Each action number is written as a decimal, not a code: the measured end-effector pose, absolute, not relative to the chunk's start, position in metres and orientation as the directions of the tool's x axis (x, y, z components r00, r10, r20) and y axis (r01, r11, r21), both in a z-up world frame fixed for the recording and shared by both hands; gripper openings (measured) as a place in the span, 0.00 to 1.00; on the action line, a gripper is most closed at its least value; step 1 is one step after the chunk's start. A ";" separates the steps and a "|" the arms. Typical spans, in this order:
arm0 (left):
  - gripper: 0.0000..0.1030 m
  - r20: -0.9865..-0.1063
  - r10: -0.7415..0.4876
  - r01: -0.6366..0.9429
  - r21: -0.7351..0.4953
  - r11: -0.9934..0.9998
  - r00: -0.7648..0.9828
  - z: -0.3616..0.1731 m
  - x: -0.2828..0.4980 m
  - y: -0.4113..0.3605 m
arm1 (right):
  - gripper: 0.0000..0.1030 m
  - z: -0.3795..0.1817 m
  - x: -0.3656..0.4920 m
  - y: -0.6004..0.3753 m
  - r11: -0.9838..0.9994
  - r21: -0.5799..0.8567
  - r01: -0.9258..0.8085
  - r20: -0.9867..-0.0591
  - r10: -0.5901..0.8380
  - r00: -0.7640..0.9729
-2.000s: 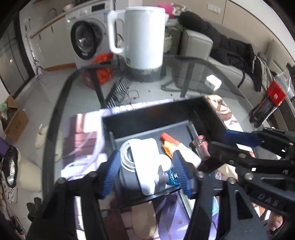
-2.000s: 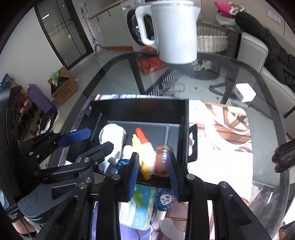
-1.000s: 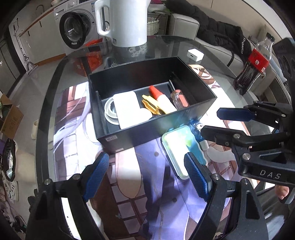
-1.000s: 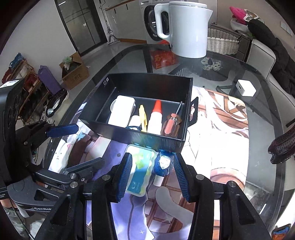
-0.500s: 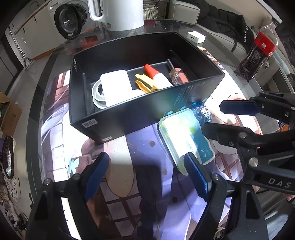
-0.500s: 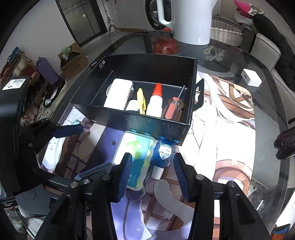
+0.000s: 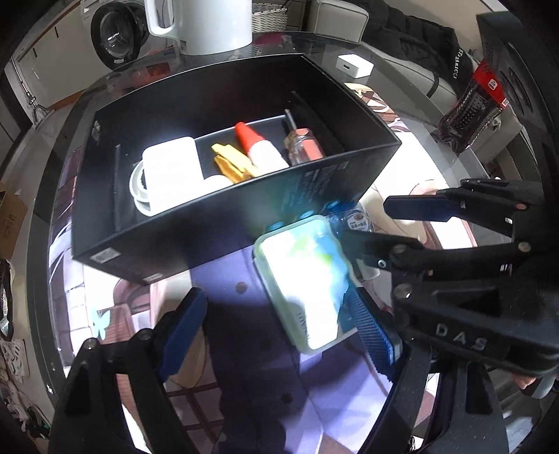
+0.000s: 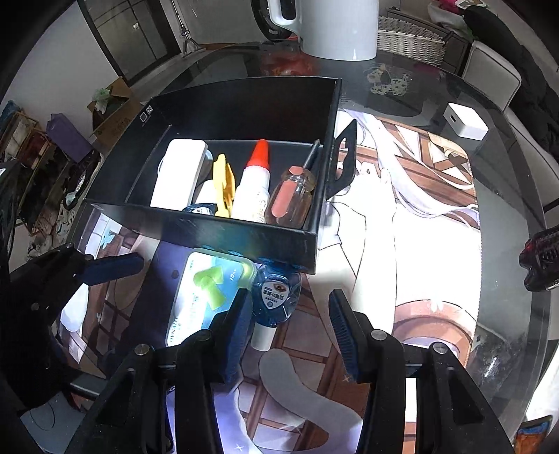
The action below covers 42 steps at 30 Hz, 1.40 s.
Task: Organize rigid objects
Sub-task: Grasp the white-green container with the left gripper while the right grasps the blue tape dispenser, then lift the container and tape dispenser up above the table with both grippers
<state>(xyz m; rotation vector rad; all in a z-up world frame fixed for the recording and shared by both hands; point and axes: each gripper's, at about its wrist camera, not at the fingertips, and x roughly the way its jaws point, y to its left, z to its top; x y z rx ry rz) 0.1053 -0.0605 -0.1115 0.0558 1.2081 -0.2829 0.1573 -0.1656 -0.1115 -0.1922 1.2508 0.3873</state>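
Observation:
A black box point(image 7: 314, 195) point(image 8: 223, 234) on the printed mat holds a white case point(image 7: 171, 167) point(image 8: 178, 171), a yellow clip point(image 8: 223, 178), a red-capped glue bottle point(image 7: 258, 146) point(image 8: 255, 181) and a screwdriver point(image 8: 293, 195). In front of it lie a green-rimmed flat case point(image 7: 304, 276) point(image 8: 206, 293) and a blue correction-tape dispenser point(image 8: 276, 297) point(image 7: 353, 220). My left gripper point(image 7: 276, 335) is open, its jaws either side of the flat case's near end. My right gripper point(image 8: 290, 331) is open, just in front of the blue dispenser.
A white kettle point(image 8: 335, 28) point(image 7: 206, 24) stands behind the box on the glass table point(image 8: 506, 244). A white adapter point(image 8: 464, 122) and a dark cola bottle point(image 7: 471, 108) lie to the right.
Both grippers let go of items in the box, drew back and came down toward the flat case and blue dispenser in front of it.

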 end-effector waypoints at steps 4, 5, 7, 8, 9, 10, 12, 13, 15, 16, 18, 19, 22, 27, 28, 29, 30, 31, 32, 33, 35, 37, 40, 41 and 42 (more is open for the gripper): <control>0.82 -0.927 -0.194 0.248 -0.116 0.962 0.321 -0.112 0.108 -0.066 | 0.46 -0.111 0.158 -0.171 0.924 0.060 -0.379 -0.947 0.172 0.270; 0.82 -0.929 -0.193 0.251 -0.114 0.961 0.316 -0.114 0.110 -0.069 | 0.46 -0.111 0.159 -0.174 0.924 0.065 -0.377 -0.947 0.176 0.269; 0.82 -0.931 -0.189 0.255 -0.109 0.961 0.314 -0.116 0.111 -0.073 | 0.46 -0.112 0.160 -0.177 0.925 0.066 -0.374 -0.947 0.176 0.268; 0.82 -0.933 -0.183 0.258 -0.103 0.961 0.310 -0.117 0.112 -0.074 | 0.46 -0.112 0.160 -0.177 0.925 0.066 -0.375 -0.948 0.175 0.267; 0.81 -0.935 -0.177 0.262 -0.096 0.960 0.307 -0.119 0.112 -0.076 | 0.46 -0.112 0.160 -0.177 0.925 0.067 -0.375 -0.948 0.176 0.265; 0.77 -0.937 -0.174 0.265 -0.092 0.960 0.304 -0.120 0.112 -0.077 | 0.46 -0.112 0.159 -0.177 0.925 0.068 -0.375 -0.948 0.177 0.264; 0.64 -0.939 -0.155 0.277 -0.068 0.959 0.307 -0.121 0.110 -0.079 | 0.46 -0.112 0.159 -0.177 0.925 0.069 -0.373 -0.948 0.178 0.264; 0.63 -0.940 -0.151 0.280 -0.064 0.958 0.305 -0.121 0.110 -0.079 | 0.46 -0.112 0.158 -0.177 0.926 0.070 -0.371 -0.948 0.178 0.266; 0.61 -0.941 -0.163 0.282 -0.076 0.956 0.298 -0.120 0.108 -0.075 | 0.46 -0.113 0.159 -0.175 0.925 0.067 -0.373 -0.948 0.176 0.266; 0.60 -0.941 -0.165 0.285 -0.078 0.955 0.297 -0.120 0.106 -0.074 | 0.46 -0.113 0.160 -0.176 0.925 0.066 -0.373 -0.948 0.175 0.267; 0.59 -0.941 -0.165 0.285 -0.078 0.955 0.295 -0.119 0.103 -0.069 | 0.41 -0.115 0.160 -0.172 0.924 0.059 -0.379 -0.948 0.171 0.268; 0.58 -0.941 -0.163 0.283 -0.077 0.956 0.296 -0.119 0.102 -0.067 | 0.39 -0.116 0.160 -0.169 0.922 0.054 -0.382 -0.949 0.166 0.267; 0.57 -0.942 -0.157 0.270 -0.074 0.960 0.298 -0.119 0.099 -0.056 | 0.31 -0.118 0.156 -0.160 0.917 0.027 -0.398 -0.952 0.146 0.271; 0.57 -0.942 -0.138 0.237 -0.065 0.969 0.305 -0.118 0.097 -0.039 | 0.21 -0.119 0.147 -0.147 0.900 0.000 -0.436 -0.953 0.131 0.272; 0.57 -0.942 -0.128 0.231 -0.056 0.971 0.309 -0.119 0.097 -0.037 | 0.21 -0.119 0.146 -0.145 0.898 -0.005 -0.440 -0.954 0.128 0.272; 0.57 -0.943 -0.121 0.227 -0.050 0.973 0.311 -0.119 0.098 -0.036 | 0.20 -0.119 0.145 -0.144 0.897 -0.008 -0.442 -0.954 0.126 0.273; 0.57 -0.942 -0.121 0.224 -0.050 0.973 0.314 -0.120 0.098 -0.034 | 0.20 -0.119 0.145 -0.142 0.896 -0.011 -0.444 -0.953 0.125 0.275; 0.57 -0.942 -0.120 0.223 -0.050 0.974 0.315 -0.120 0.098 -0.034 | 0.19 -0.120 0.144 -0.141 0.895 -0.011 -0.446 -0.953 0.125 0.275; 0.57 -0.942 -0.117 0.224 -0.046 0.973 0.315 -0.120 0.098 -0.034 | 0.19 -0.120 0.144 -0.140 0.894 -0.014 -0.449 -0.953 0.124 0.275; 0.57 -0.942 -0.113 0.227 -0.041 0.973 0.315 -0.120 0.098 -0.035 | 0.19 -0.122 0.142 -0.136 0.894 -0.014 -0.448 -0.953 0.123 0.277; 0.54 -0.942 -0.113 0.230 -0.039 0.972 0.316 -0.120 0.099 -0.036 | 0.17 -0.121 0.140 -0.135 0.893 -0.019 -0.450 -0.951 0.123 0.284; 0.54 -0.941 -0.121 0.231 -0.047 0.972 0.317 -0.119 0.099 -0.035 | 0.16 -0.118 0.138 -0.135 0.892 -0.023 -0.451 -0.947 0.126 0.297; 0.53 -0.934 -0.125 0.232 -0.047 0.972 0.335 -0.114 0.098 -0.034 | 0.16 -0.111 0.134 -0.136 0.890 -0.023 -0.455 -0.937 0.139 0.320; 0.53 -0.931 -0.129 0.233 -0.048 0.971 0.342 -0.111 0.098 -0.033 | 0.16 -0.109 0.133 -0.137 0.890 -0.024 -0.455 -0.935 0.141 0.326; 0.53 -0.928 -0.133 0.233 -0.051 0.971 0.348 -0.108 0.097 -0.032 | 0.16 -0.107 0.132 -0.140 0.889 -0.023 -0.458 -0.931 0.147 0.333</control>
